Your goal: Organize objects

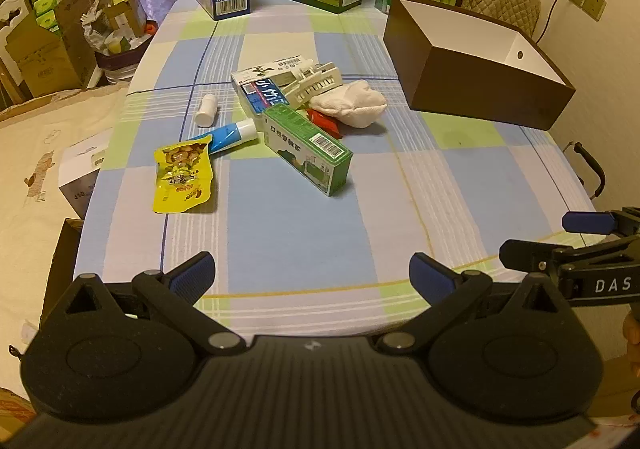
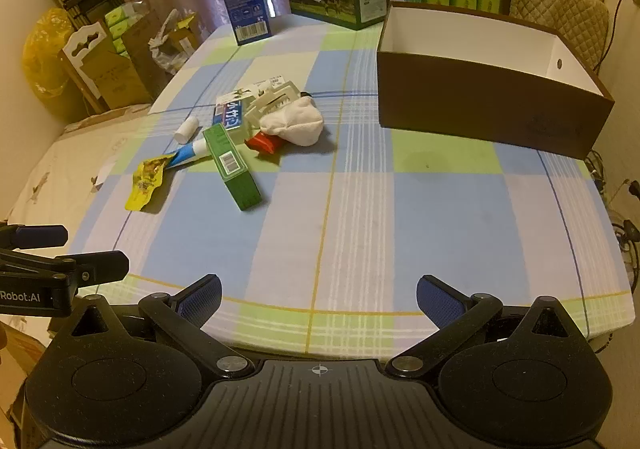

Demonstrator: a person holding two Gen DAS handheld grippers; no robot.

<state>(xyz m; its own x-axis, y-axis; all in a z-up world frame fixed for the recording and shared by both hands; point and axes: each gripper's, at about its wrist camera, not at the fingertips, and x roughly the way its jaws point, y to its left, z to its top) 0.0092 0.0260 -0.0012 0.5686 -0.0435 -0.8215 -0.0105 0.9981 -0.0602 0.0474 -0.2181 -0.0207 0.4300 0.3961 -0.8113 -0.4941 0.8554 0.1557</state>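
Both my left gripper point(image 1: 312, 275) and right gripper point(image 2: 319, 299) hang spread wide and empty at frame bottom, the cluttered pile point(image 1: 296, 105) mid-frame, brown box point(image 2: 480, 105) upper right.

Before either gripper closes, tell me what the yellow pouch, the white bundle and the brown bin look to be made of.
Yellow pouch: probably plastic or foil film, glossy, crinkled, with a printed face.
White bundle: soft cloth, matte, with folds; it may be a sock or a rag.
Brown bin: rigid board, possibly laminated cardboard or wood, with flat matte brown walls and a white inside.
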